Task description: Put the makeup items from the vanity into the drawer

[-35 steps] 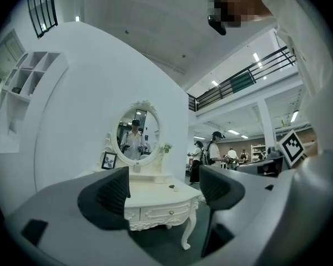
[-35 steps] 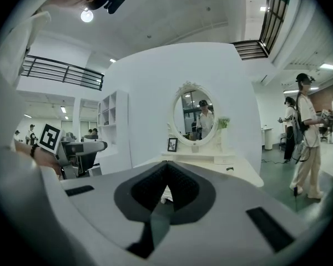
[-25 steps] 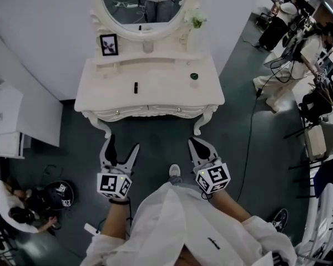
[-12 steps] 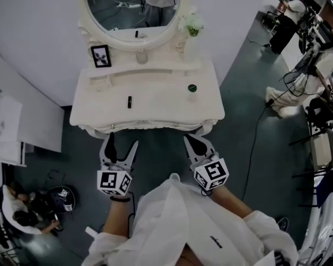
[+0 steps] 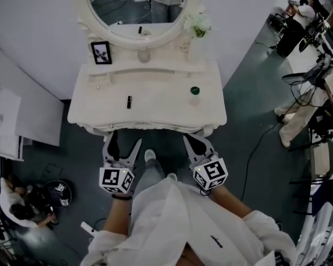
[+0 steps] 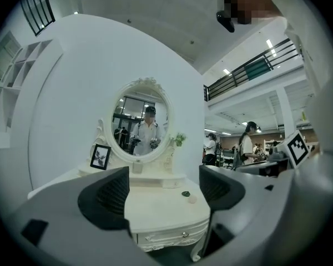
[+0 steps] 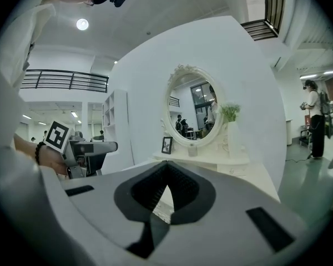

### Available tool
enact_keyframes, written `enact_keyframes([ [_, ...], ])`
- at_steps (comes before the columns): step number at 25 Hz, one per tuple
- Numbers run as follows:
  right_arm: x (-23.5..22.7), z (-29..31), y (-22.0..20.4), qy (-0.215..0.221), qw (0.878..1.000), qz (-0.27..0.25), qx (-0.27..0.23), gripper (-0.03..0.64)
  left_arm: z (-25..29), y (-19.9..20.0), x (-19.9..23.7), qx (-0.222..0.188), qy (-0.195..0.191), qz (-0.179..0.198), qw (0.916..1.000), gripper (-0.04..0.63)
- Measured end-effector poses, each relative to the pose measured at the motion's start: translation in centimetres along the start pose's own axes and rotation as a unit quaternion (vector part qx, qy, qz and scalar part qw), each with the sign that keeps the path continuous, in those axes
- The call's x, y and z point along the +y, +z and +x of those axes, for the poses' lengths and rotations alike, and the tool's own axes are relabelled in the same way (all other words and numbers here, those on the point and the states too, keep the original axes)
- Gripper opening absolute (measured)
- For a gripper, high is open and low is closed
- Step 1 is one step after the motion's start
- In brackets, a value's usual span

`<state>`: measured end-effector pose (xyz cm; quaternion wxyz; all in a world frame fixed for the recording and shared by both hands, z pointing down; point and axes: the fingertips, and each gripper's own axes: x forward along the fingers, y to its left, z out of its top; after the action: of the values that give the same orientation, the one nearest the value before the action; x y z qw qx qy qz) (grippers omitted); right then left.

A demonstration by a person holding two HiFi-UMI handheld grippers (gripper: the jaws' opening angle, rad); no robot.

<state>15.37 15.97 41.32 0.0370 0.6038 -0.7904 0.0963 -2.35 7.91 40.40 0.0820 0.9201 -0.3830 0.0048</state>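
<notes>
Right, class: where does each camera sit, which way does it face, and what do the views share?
Head view: on the head, looking steeply down at the vanity; left gripper and right gripper show.
Left gripper view: on that gripper, facing the vanity front between open jaws.
Right gripper view: on that gripper, jaws shut, facing the vanity.
Shared: the oval mirror.

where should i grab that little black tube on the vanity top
Across its narrow middle, probably: the black tube is slim and sits clear of everything else on the vanity. Come from the front edge with the left gripper, which is open and nearer to it.
</notes>
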Motion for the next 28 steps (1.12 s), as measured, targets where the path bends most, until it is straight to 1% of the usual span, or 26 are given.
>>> enact_keyframes([
  [6,-1.0,3.6,-0.1,-0.001,1.0,0.003,0.004,0.018,2.9,-0.8,3.2,0.012,0.005,-0.004,0.9999,0.376],
  [9,-1.6,6.8,0.1,-0.004,1.0,0.003,0.005,0.018,5.6,-0.7,5.3,0.02,-0.001,0.006,0.9998,0.376],
  [12,-2.3,10.8,0.8,-0.008,1.0,0.005,0.007,0.018,8.9,-0.9,7.4,0.032,-0.011,0.0,0.9994,0.376],
  [17,-3.5,17.5,2.2,-0.008,1.0,0.001,0.011,0.018,14.1,-2.5,11.9,0.076,0.003,0.0,0.9971,0.376],
  [20,-4.0,21.0,2.3,-0.009,1.0,0.0,0.02,0.018,16.7,-3.8,13.9,0.105,0.004,0.001,0.9944,0.376],
  [24,-4.9,25.0,1.6,-0.017,0.999,0.004,0.041,0.018,19.7,-5.5,15.8,0.132,-0.012,-0.006,0.9911,0.375],
  [28,-4.9,28.1,0.7,-0.011,0.998,0.008,0.055,0.018,21.6,-7.3,17.4,0.159,-0.03,-0.011,0.9867,0.374],
])
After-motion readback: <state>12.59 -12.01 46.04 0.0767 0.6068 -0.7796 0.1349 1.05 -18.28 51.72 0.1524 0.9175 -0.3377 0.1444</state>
